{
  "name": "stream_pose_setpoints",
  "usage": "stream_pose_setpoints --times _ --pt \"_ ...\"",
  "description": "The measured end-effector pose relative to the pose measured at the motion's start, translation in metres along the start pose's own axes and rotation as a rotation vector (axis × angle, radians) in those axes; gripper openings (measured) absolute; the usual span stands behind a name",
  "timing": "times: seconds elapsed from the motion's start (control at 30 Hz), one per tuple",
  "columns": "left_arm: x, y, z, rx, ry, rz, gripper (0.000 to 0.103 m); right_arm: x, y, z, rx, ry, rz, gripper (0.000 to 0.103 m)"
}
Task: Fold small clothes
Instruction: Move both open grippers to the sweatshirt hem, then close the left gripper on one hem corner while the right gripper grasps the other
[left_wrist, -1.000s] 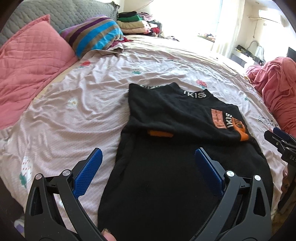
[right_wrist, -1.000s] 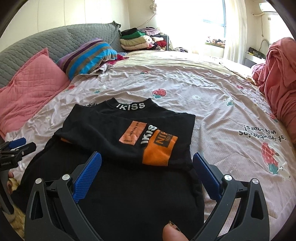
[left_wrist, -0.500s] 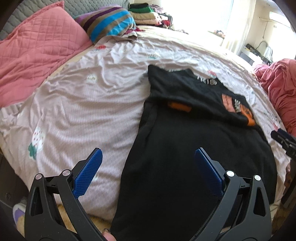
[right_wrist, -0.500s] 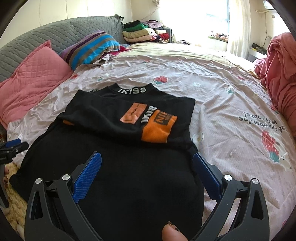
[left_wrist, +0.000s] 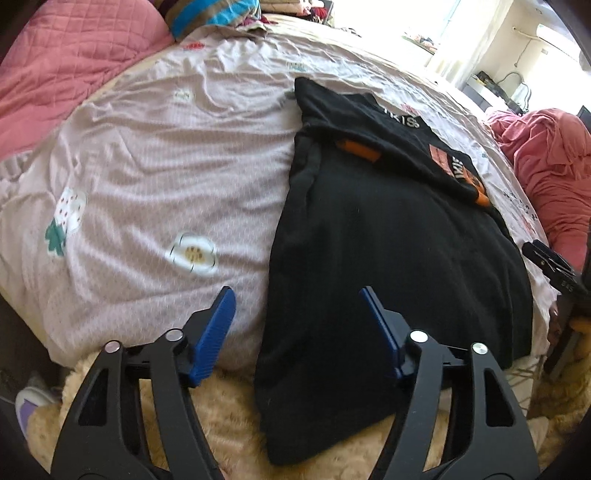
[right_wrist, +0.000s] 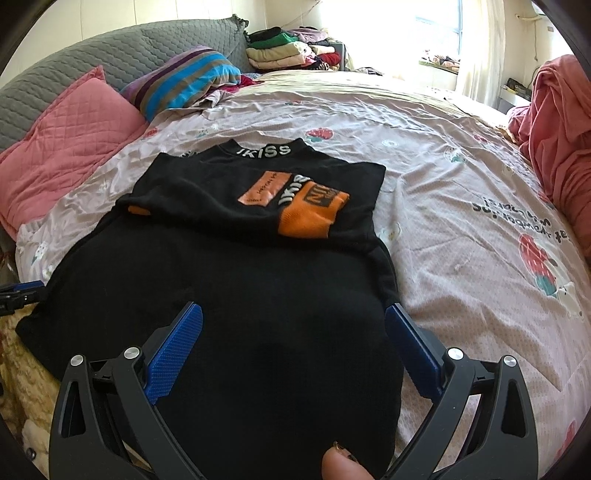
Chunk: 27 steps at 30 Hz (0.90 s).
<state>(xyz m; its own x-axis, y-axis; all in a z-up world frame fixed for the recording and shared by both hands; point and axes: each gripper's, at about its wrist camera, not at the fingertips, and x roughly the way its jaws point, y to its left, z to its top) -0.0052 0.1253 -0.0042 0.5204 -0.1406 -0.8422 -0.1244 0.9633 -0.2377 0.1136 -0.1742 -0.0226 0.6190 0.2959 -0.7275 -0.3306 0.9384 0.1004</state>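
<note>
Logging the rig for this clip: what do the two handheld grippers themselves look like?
Both match: the left gripper and right gripper have black plastic linkage arms with cut-out openings, silver round pivot pins and blue ribbed pads on the jaws. No cables or sleeves show. A fingertip shows at the right view's bottom edge.

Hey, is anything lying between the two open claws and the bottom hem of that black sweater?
Nothing visible. The left claw and right claw hover open over the black sweater, with no object between them and its hem.
</note>
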Motion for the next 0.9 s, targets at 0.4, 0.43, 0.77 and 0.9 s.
stream_pose_setpoints --times 0.4,0.43,0.77,0.9 --pt "0.005 0.003 -0.012 0.034 0.173 -0.069 0.04 -0.018 -0.019 -0.025 0.039 0.072 0.06 0.098" --pt "0.007 0.002 -0.013 0.029 0.183 -0.07 0.04 -0.02 -0.019 -0.027 0.031 0.077 0.062 0.098" --pt "0.023 -0.012 -0.014 0.099 0.219 -0.009 0.04 -0.045 -0.035 -0.071 0.028 0.184 0.19 0.098" --pt "0.022 -0.009 -0.014 0.084 0.205 -0.015 0.04 -0.052 -0.037 -0.09 0.044 0.231 0.251 0.097"
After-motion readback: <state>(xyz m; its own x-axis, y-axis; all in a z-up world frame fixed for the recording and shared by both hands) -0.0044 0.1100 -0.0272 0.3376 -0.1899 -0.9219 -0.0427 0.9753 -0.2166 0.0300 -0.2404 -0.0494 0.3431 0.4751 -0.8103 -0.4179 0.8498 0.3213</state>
